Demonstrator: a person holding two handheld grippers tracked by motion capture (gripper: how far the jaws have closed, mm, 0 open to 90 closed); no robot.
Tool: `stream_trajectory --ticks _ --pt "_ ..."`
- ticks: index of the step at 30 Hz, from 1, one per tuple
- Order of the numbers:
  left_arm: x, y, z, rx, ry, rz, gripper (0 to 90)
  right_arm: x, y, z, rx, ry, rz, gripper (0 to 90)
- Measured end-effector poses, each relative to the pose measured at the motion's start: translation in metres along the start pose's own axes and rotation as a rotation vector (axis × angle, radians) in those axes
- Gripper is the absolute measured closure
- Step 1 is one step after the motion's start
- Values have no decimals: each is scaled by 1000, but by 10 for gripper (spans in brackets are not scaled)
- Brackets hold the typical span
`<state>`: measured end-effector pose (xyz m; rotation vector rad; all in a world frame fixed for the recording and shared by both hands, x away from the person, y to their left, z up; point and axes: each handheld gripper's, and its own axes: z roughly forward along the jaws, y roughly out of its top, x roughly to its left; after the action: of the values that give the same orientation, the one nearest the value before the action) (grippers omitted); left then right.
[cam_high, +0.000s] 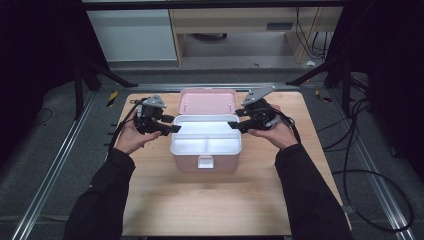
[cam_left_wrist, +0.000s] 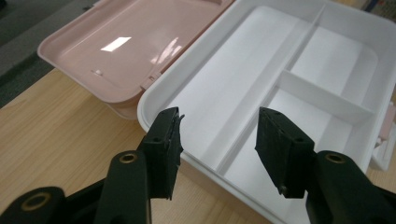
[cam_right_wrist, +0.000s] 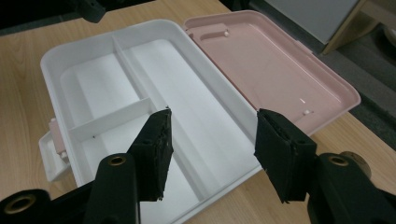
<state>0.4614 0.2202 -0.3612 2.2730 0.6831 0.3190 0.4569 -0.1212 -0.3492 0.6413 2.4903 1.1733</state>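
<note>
High view: the pink box (cam_high: 205, 150) sits mid-table, lid (cam_high: 207, 101) lying open on the far side, left gripper (cam_high: 172, 125) and right gripper (cam_high: 234, 125) at its sides.

Left gripper view: jaws apart, empty, above the white tray (cam_left_wrist: 224, 88).

Right gripper view: jaws apart, empty, over the tray's 3 compartments.

A wooden table (cam_high: 210, 200) is sitting on a grey floor (cam_high: 55, 135), metal rails (cam_high: 47, 185) running along both sides; black cables (cam_high: 372, 175) are lying at the right, light cabinets (cam_high: 135, 35) standing at the far side
</note>
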Motion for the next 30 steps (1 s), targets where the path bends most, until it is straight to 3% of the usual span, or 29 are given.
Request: stream_trajectory --ticks 12,13,17,20,21,22,23,27,30 --pt "6 12 21 126 -97 133 554 -11 10 15 99 108 -103 538" --pt "7 13 24 151 -100 146 557 -11 9 19 133 127 -126 560" --pt "8 13 30 177 -142 170 597 -10 7 28 194 156 -152 597" --pt "8 11 35 215 -148 178 625 -9 6 33 223 162 -160 619" --pt "7 11 38 246 -160 199 647 -9 4 38 268 169 -166 631" --pt "7 11 38 246 -160 199 651 -9 4 40 290 172 -174 640" --pt "6 12 39 256 -164 205 651 -9 4 40 290 172 -174 640" --pt "5 15 46 312 -178 240 701 -9 0 49 374 168 -201 710" --pt "7 13 51 315 -208 238 722 -10 0 51 380 180 -202 738"
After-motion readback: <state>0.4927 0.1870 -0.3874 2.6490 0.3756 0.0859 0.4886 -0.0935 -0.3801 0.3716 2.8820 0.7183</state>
